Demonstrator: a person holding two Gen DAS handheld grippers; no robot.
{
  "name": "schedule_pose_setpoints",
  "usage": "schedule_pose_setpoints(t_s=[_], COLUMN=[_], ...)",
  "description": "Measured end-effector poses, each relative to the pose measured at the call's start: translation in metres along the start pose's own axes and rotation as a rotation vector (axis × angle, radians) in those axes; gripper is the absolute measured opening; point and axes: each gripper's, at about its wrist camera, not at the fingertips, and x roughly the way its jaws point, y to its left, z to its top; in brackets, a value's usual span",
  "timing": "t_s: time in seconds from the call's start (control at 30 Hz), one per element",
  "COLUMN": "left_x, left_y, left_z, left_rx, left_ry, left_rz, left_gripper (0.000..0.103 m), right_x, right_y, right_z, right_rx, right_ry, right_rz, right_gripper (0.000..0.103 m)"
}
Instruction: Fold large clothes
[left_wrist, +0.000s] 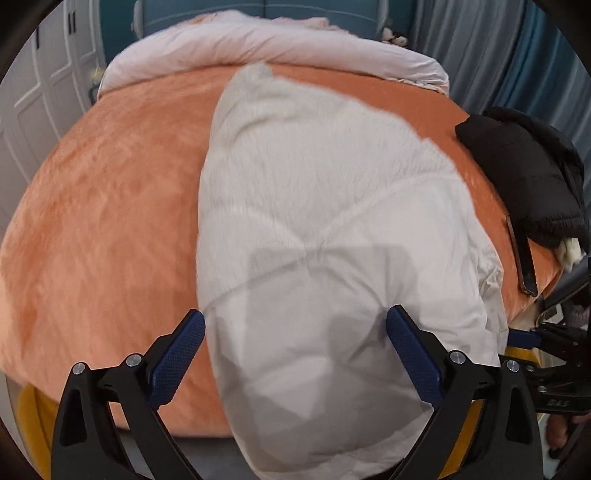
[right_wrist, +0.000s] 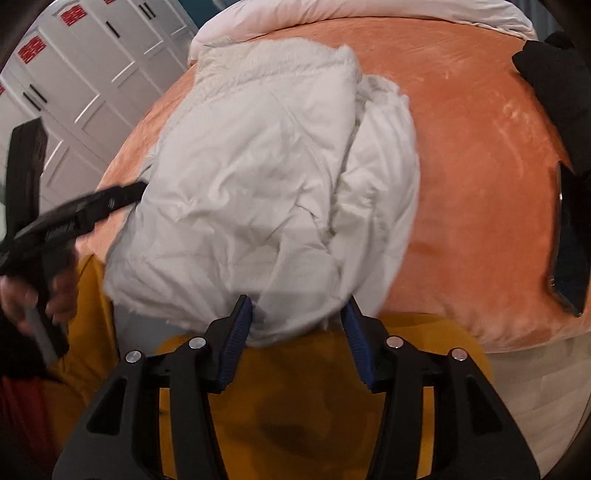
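Observation:
A large white padded coat with fleece lining (left_wrist: 314, 229) lies lengthwise on an orange bed cover (left_wrist: 110, 221), its near end hanging over the bed's front edge. It also shows in the right wrist view (right_wrist: 258, 192), partly folded over itself. My left gripper (left_wrist: 295, 343) is open, its blue pads (left_wrist: 181, 354) on either side of the coat's near end. My right gripper (right_wrist: 297, 332) is open, its jaws straddling the coat's hanging lower edge. The left gripper (right_wrist: 92, 210) shows in the right wrist view at the coat's left side.
A black garment (left_wrist: 524, 173) and a dark phone (left_wrist: 524, 258) lie at the bed's right edge. A rolled pale duvet (left_wrist: 277, 48) lies across the head of the bed. White wardrobe doors (right_wrist: 92, 66) stand to the left. Yellow fabric (right_wrist: 295, 398) is below the right gripper.

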Motion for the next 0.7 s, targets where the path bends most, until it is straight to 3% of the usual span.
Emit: schedule_pose_setpoints(t_s=[0.17,0.23,0.4,0.47,0.5,0.53,0.67,0.7], left_x=[-0.002,-0.001,-0.002,-0.005,-0.006,-0.007,-0.013,-0.013], left_y=[0.000,-0.001,-0.003,-0.005,-0.005,-0.005,-0.007,-0.008], left_z=[0.001,-0.001,-0.001,0.000,0.000,0.000,0.002,0.002], left_rx=[0.000,-0.006,-0.047,-0.043,-0.043,-0.043,-0.033,-0.030], left_ry=[-0.010,-0.013,0.001,0.003,0.001,-0.001,-0.018,-0.020], left_rz=[0.021,0.025,0.033,0.049,0.055,0.065,0.088,0.086], left_gripper=[0.098,0.098,0.098,0.098,0.098,0.098,0.098,0.098], right_x=[-0.035,-0.048,-0.002,0.017,0.018,0.015,-0.058,-0.066], right_y=[0.016,0.021,0.013,0.008,0.007,0.006,-0.025,-0.035], right_z=[0.006,0.010,0.023,0.024,0.025,0.026,0.016,0.009], right_rx=[-0.036,-0.072,-0.098,-0.062,-0.050,-0.037,0.176,0.216], right_ry=[-0.172,-0.210,-0.057,-0.012,-0.006,-0.016,-0.259,-0.285], right_rz=[-0.138,-0.145,-0.044,0.030,0.063,0.087,0.198,0.198], right_gripper=[0.049,0.049,0.049,0.036,0.010,0.004,0.002,0.002])
